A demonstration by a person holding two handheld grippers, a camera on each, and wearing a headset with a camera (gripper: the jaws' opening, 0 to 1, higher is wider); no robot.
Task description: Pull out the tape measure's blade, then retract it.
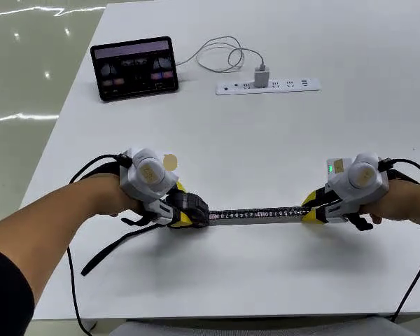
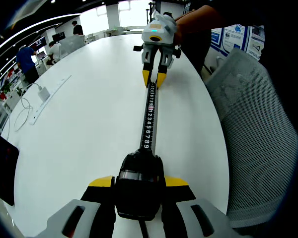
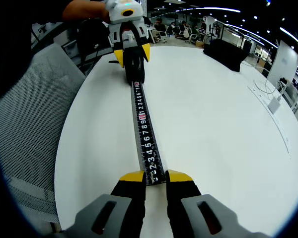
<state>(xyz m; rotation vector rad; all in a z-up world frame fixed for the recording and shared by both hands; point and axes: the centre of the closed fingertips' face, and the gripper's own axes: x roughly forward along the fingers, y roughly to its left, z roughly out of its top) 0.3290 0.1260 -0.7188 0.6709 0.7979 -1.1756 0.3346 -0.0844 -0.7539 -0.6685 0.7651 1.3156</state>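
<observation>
The tape measure case (image 1: 189, 208), black with a yellow side, sits near the counter's (image 1: 266, 140) front edge. The left gripper (image 1: 182, 206) is clamped on it, one yellow-tipped jaw on each side of the case, and a hand grips the gripper from behind.

From the mouth of the case the blade (image 1: 255, 214) runs out straight, away from the left gripper. It is drawn well out and lies low along the counter. Whether it touches the surface cannot be told. Its printed numbers face up and read clearly in both gripper views.

At the far end of the blade from the case, the right gripper (image 1: 311, 208) has its jaws closed on the blade's tip. In the right gripper view the tip sits pinched between the two yellow pads. A green light shows on this gripper's body, and the person's other hand holds it.

Far beyond the case, towards the counter's back edge, a tablet (image 1: 135, 68) stands propped with its screen lit. Further along that back area, past the blade's line, lies a white power strip (image 1: 268, 86) with a white charger (image 1: 262, 75) plugged in. A looped cable (image 1: 220, 56) leads from the charger towards the tablet.

On the near side of the case, off the counter, is a grey mesh chair (image 2: 253, 124).
</observation>
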